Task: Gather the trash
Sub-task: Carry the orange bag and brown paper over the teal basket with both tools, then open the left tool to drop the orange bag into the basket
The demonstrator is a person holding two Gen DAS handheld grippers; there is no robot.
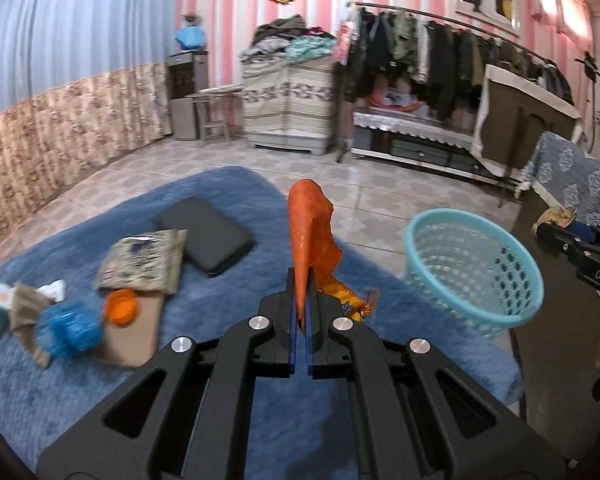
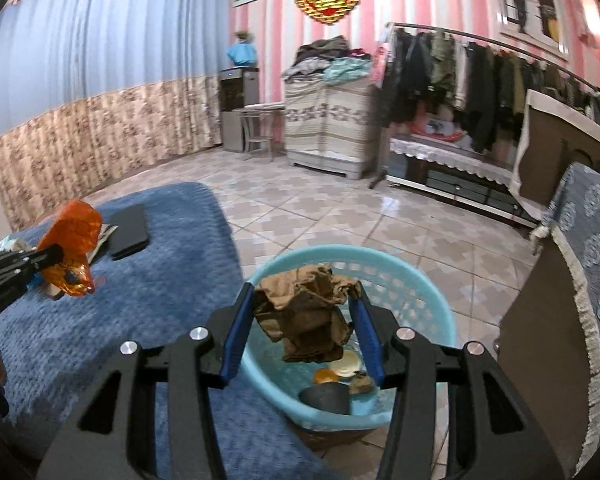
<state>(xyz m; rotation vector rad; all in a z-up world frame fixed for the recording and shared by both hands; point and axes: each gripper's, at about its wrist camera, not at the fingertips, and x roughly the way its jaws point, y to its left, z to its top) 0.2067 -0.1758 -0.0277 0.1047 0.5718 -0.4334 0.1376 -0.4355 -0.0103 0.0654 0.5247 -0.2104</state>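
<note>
Brown paper wad (image 2: pixel 305 312) pinched between right hand-held gripper (image 2: pixel 302 316) pads, above blue basket (image 2: pixel 428 280).

a blue rug (image 1: pixel 228 304) lies on the tiled floor (image 1: pixel 380 196), with a closed black laptop (image 1: pixel 206 234) on it. a rack of dark clothes (image 1: pixel 440 52) lines the pink striped wall (image 2: pixel 276 76), and blue curtains (image 2: pixel 96 52) hang at left.

Pink-striped walls (image 2: pixel 276 80), blue curtain (image 2: pixel 100 32), tiled floor (image 2: pixel 320 216), laden clothes rack (image 2: pixel 480 68).
</note>
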